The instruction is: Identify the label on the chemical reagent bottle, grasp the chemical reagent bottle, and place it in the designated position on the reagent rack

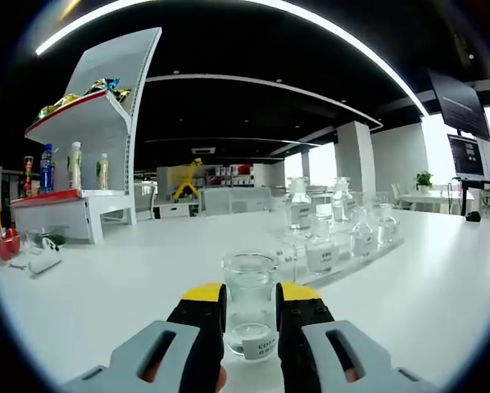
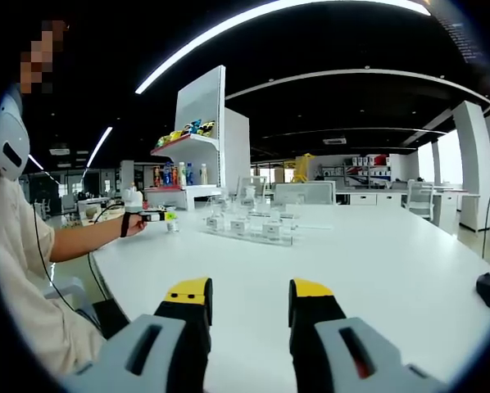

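My left hand-held gripper point(image 1: 250, 315) is pinching the chemical reagent bottle point(image 1: 250, 304) between its yellow-tipped black jaws, one jaw pressed against each side. The bottle is clear glass and stands upright, with a wide round mouth, a short neck and see-through walls; a white label with dark print curves around its lower part, but the print is too small for me to read. Its base seems to rest on the white counter point(image 1: 130, 278), though I cannot tell for sure. Ahead and to the right stands the reagent rack point(image 1: 343, 246), a clear tray holding several similar clear bottles with white labels, well apart from the bottle I hold. Further off to the left is a white display shelf point(image 1: 97, 139) with drink bottles and packets. My right hand-held gripper point(image 2: 250, 304) is spread wide with nothing between its jaws, hovering over bare counter. In the right gripper view I see the rack far across the counter and my left hand-held gripper near its left end, held out at the end of my sleeve.
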`<control>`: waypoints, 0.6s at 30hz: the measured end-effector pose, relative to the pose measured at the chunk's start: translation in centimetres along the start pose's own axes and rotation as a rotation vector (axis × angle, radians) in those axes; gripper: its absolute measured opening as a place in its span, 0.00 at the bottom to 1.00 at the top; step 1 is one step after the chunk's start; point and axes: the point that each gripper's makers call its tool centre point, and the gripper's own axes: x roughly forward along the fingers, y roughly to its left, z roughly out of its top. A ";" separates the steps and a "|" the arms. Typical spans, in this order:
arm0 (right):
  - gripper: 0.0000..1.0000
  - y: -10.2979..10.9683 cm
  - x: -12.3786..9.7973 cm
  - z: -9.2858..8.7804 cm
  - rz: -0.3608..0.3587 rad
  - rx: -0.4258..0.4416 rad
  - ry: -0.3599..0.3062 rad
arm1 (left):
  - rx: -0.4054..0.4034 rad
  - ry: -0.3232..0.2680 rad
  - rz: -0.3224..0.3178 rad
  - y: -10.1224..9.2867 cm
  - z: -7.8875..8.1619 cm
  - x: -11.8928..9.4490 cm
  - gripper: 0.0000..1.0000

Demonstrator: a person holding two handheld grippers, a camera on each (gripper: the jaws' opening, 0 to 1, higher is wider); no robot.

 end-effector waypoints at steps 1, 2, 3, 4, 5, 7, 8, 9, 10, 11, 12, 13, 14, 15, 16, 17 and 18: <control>0.37 0.0 0.0 0.0 0.000 -0.001 0.000 | 0.002 -0.002 0.001 0.0 0.1 0.0 0.21; 0.37 0.0 0.0 0.0 -0.001 0.000 0.000 | 0.002 -0.003 0.004 0.0 0.1 0.0 0.21; 0.37 0.0 0.0 0.0 -0.001 0.000 0.000 | 0.004 -0.006 0.005 0.0 0.1 0.0 0.21; 0.37 0.0 0.0 0.0 -0.002 0.001 0.000 | 0.005 -0.010 0.007 0.0 0.0 0.0 0.21; 0.37 0.0 0.0 0.0 -0.002 0.000 0.000 | 0.004 -0.012 0.009 0.1 0.1 0.0 0.21; 0.37 0.0 0.0 0.0 -0.002 0.001 -0.001 | 0.004 -0.015 0.011 0.1 0.1 -0.1 0.20; 0.37 0.0 0.0 0.0 -0.002 0.002 0.000 | 0.003 -0.016 0.011 0.1 0.1 -0.1 0.20; 0.37 0.0 0.0 0.0 -0.003 0.001 0.000 | 0.003 -0.017 0.010 0.1 0.1 -0.1 0.20; 0.37 0.0 0.0 0.0 -0.003 0.001 -0.001 | 0.006 -0.017 0.009 0.1 0.1 -0.1 0.20; 0.37 0.0 0.0 0.0 -0.002 0.001 -0.001 | 0.006 -0.018 0.009 0.1 0.1 -0.1 0.20; 0.37 0.0 0.0 0.0 -0.002 0.002 -0.002 | 0.007 -0.020 0.009 0.2 0.1 -0.1 0.20; 0.37 0.0 0.0 0.0 -0.002 0.002 -0.001 | 0.009 -0.023 0.008 0.2 0.1 -0.1 0.19; 0.37 0.0 0.0 -0.1 -0.002 0.002 0.001 | 0.009 -0.029 0.009 0.2 0.1 -0.1 0.19; 0.37 0.0 0.0 -0.1 -0.003 0.002 0.001 | 0.007 -0.034 0.015 0.3 0.1 -0.2 0.19; 0.37 0.0 0.0 -0.2 -0.004 0.004 0.001 | 0.004 -0.037 0.019 0.5 0.1 -0.2 0.19; 0.37 -0.1 0.0 -0.2 -0.005 0.004 0.000 | 0.001 -0.037 0.021 0.6 0.1 -0.2 0.19; 0.37 -0.1 0.0 -0.2 -0.005 0.004 0.000 | 0.000 -0.036 0.023 0.7 0.1 -0.2 0.19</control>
